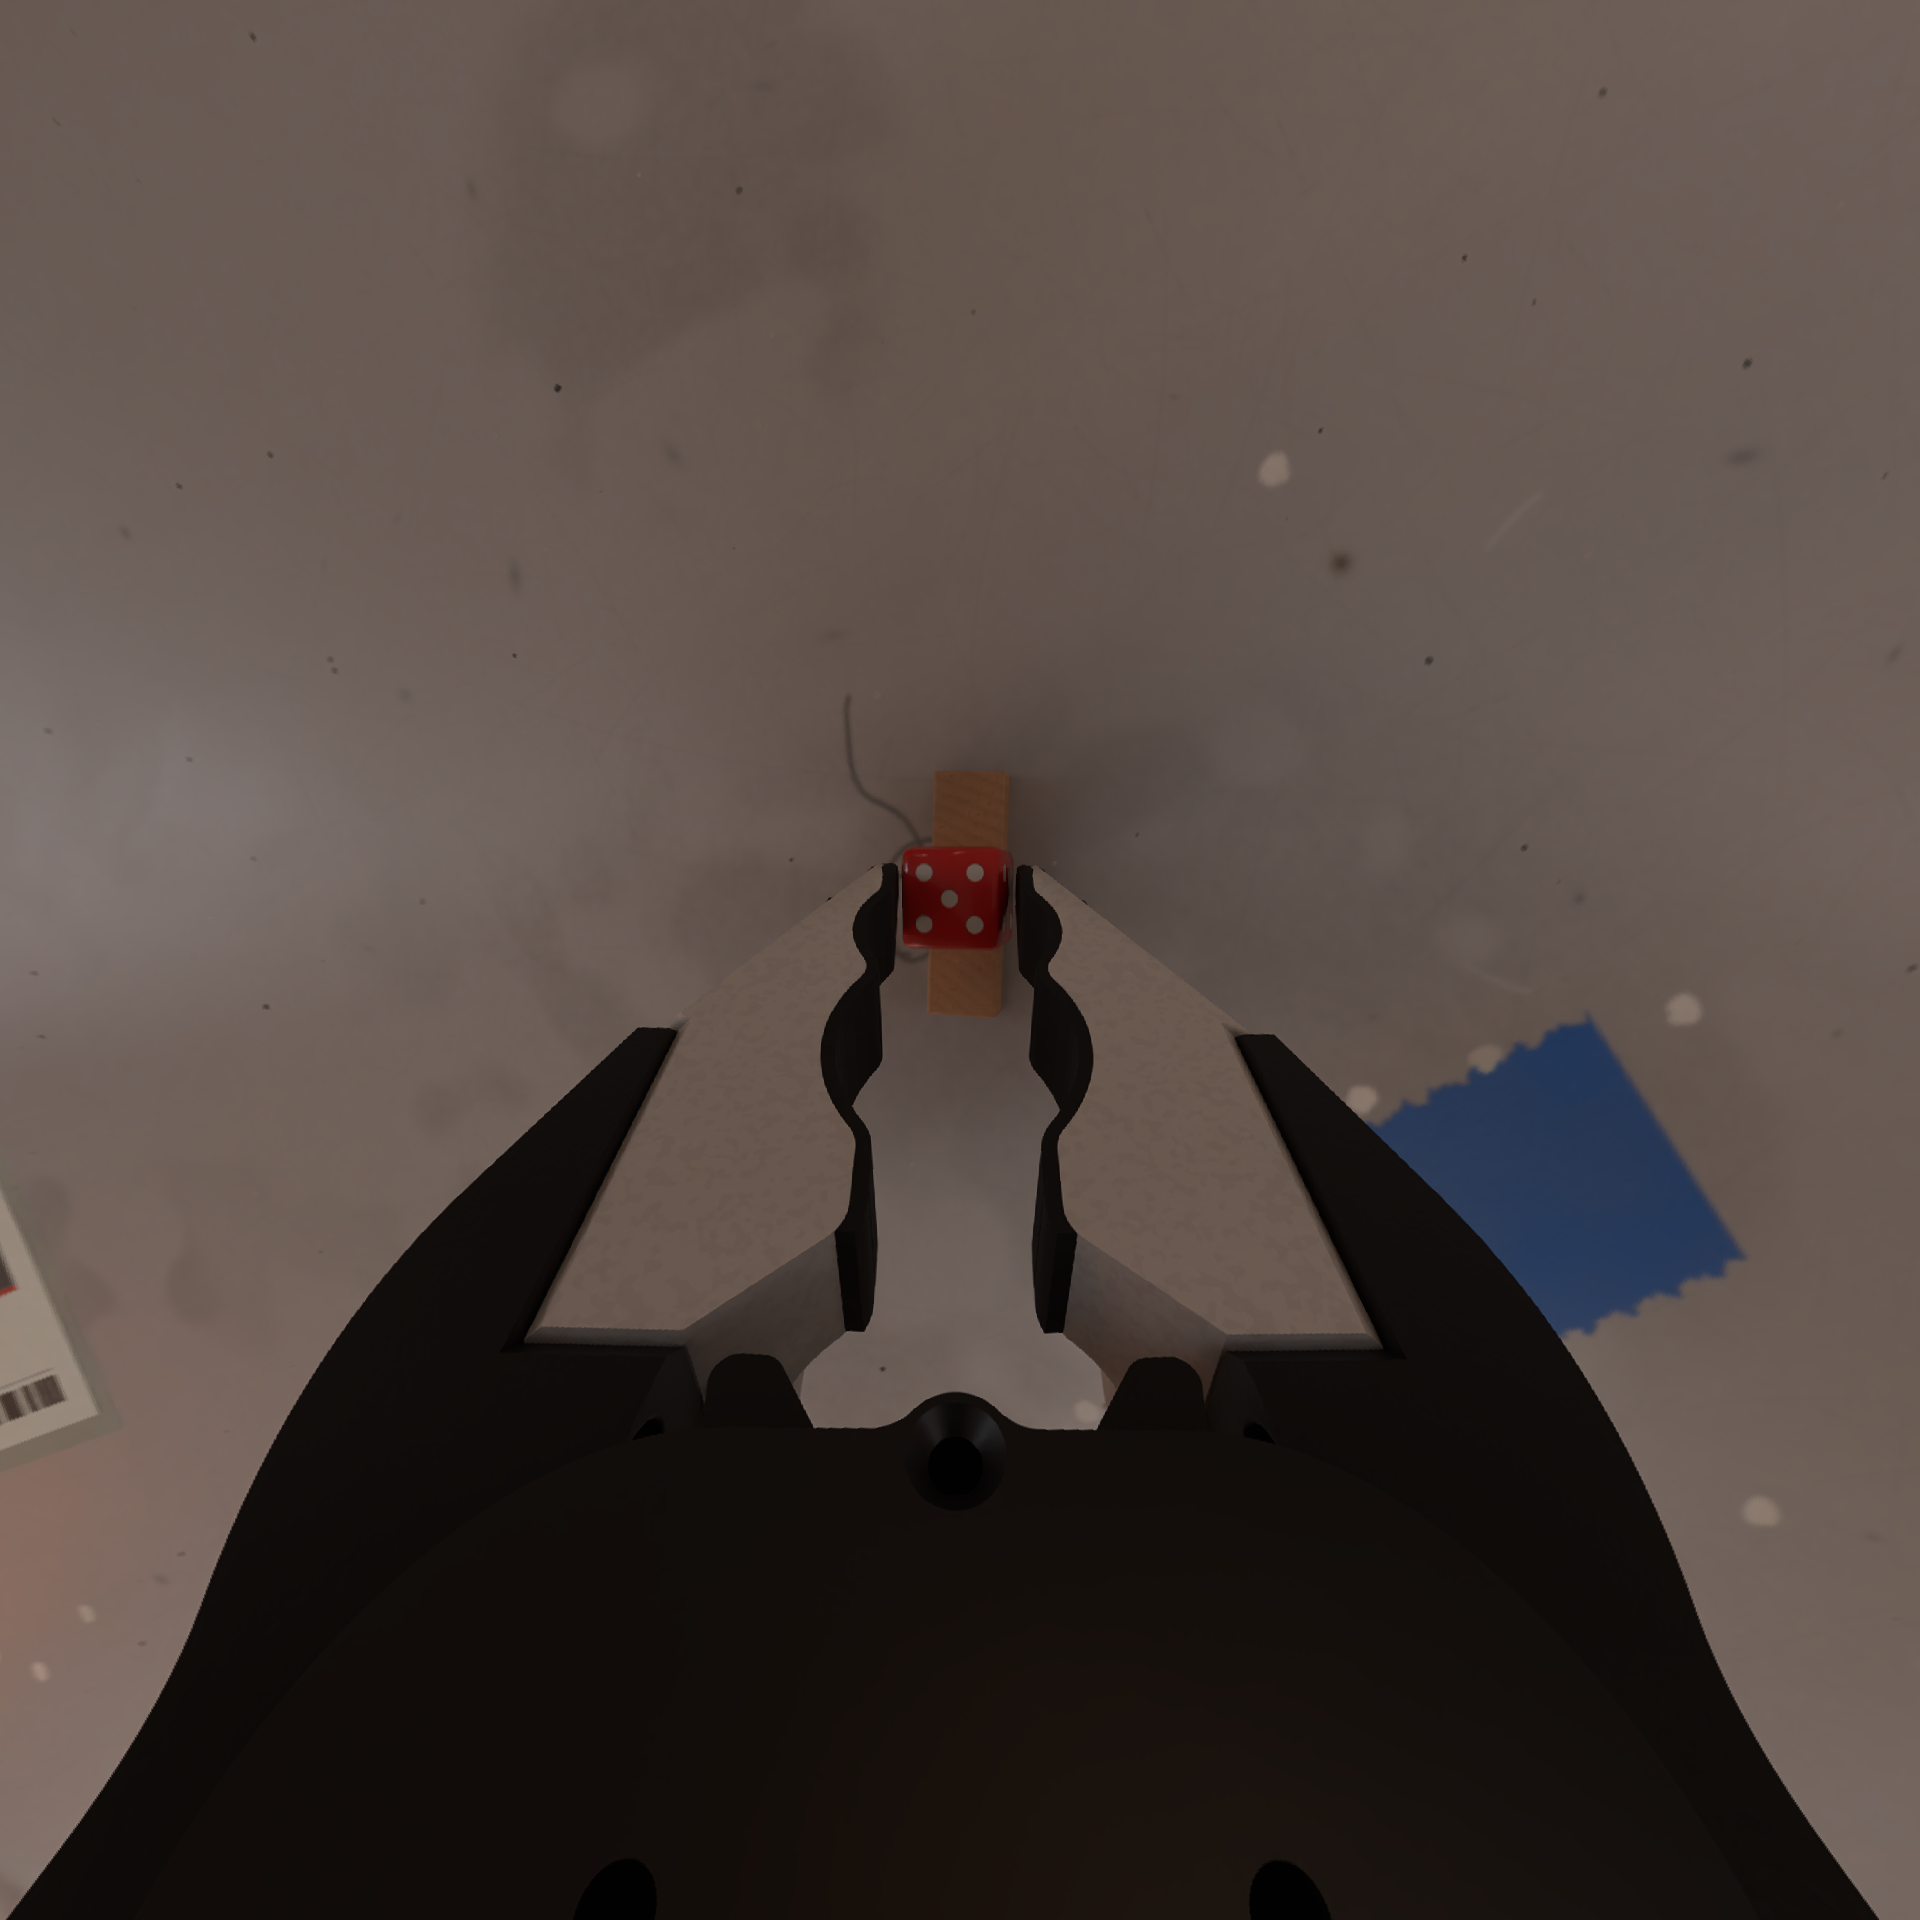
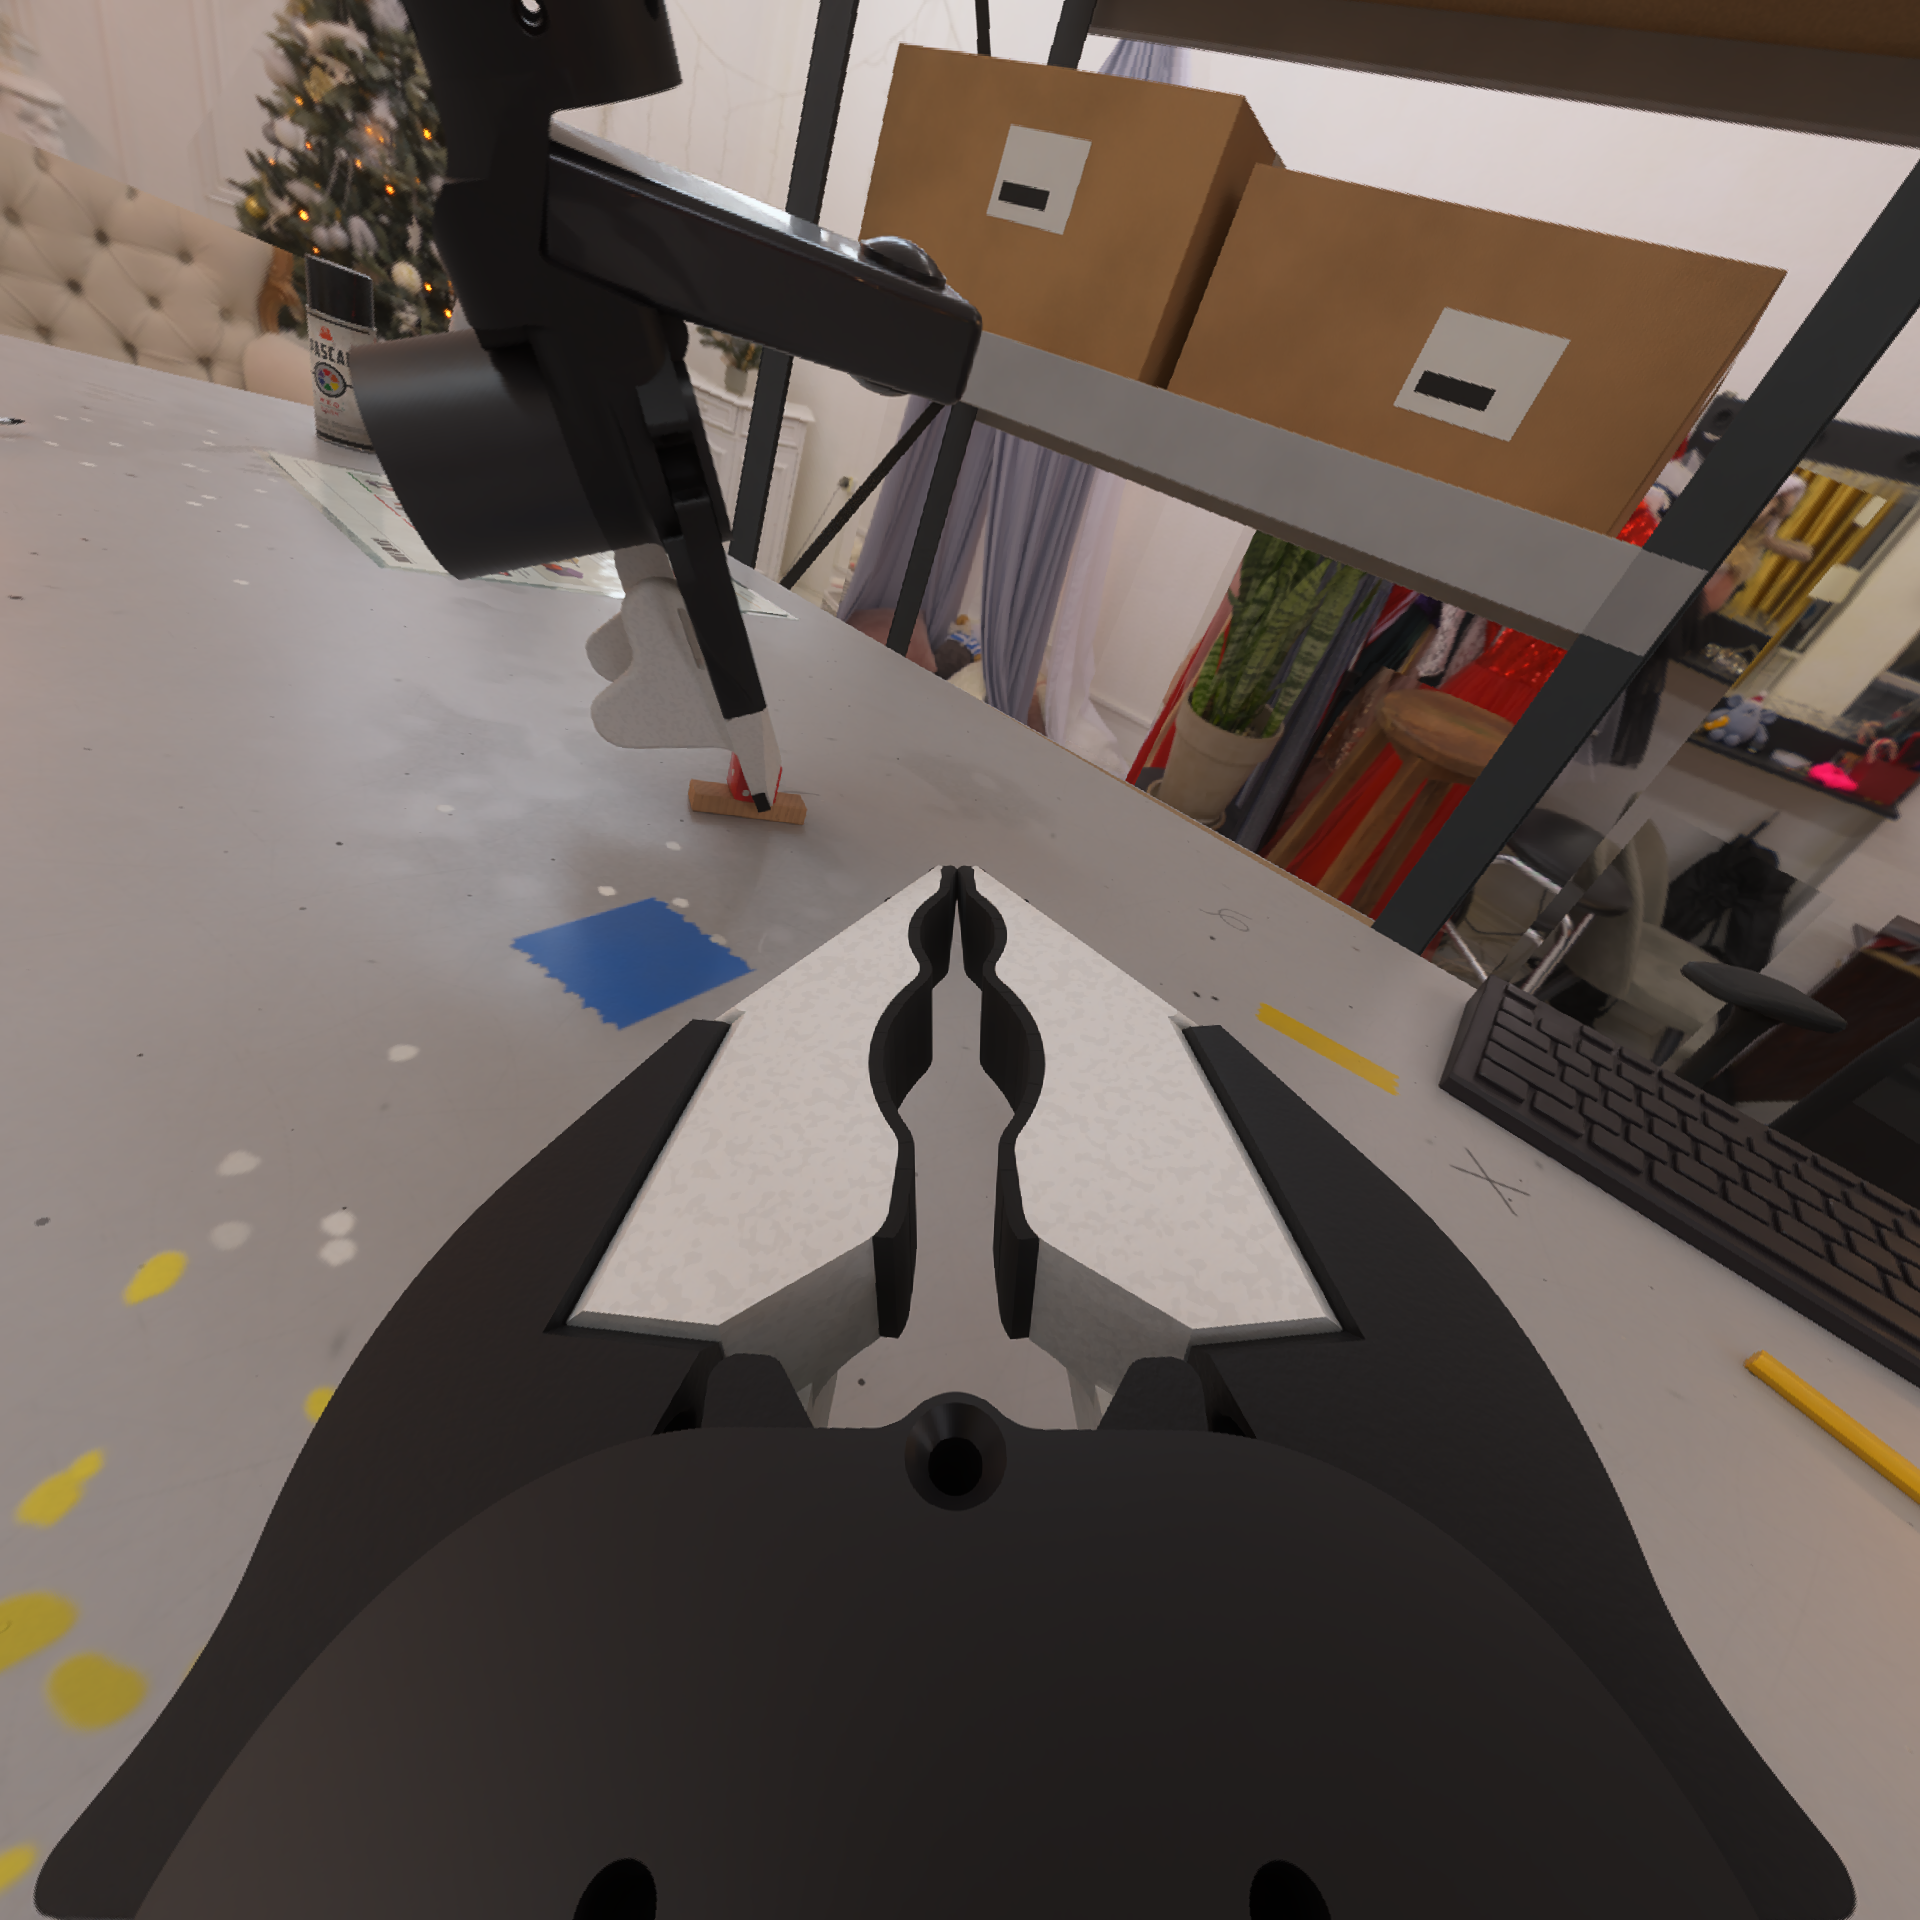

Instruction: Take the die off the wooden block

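The red die [image 1: 954,899] sits on the wooden block [image 1: 968,987], five white pips facing up at the left wrist camera, right between the fingertips of the left hand-held gripper [image 1: 954,894]. That gripper points straight down at it with its jaws at a narrow gap, one black pad on each side of the die; a thin sliver shows on either side, so I cannot tell whether the pads press it yet. The block lies flat on the grey bench [image 1: 520,520], running lengthwise away from the gripper and poking out past the die on the near and far sides.

Right of the left gripper lies a blue patch [image 1: 1558,1184]; to its left, a white paper [image 1: 31,1340] at the picture's edge.

The right hand-held gripper [image 2: 956,878] hovers low over the bench, well back from the block [image 2: 748,805], its tips together and holding nothing. To its right lies a black keyboard [image 2: 1683,1153]. Ahead and right, a shelf [image 2: 1299,488] carries two closed cardboard boxes [image 2: 1455,343]; their contents are hidden.
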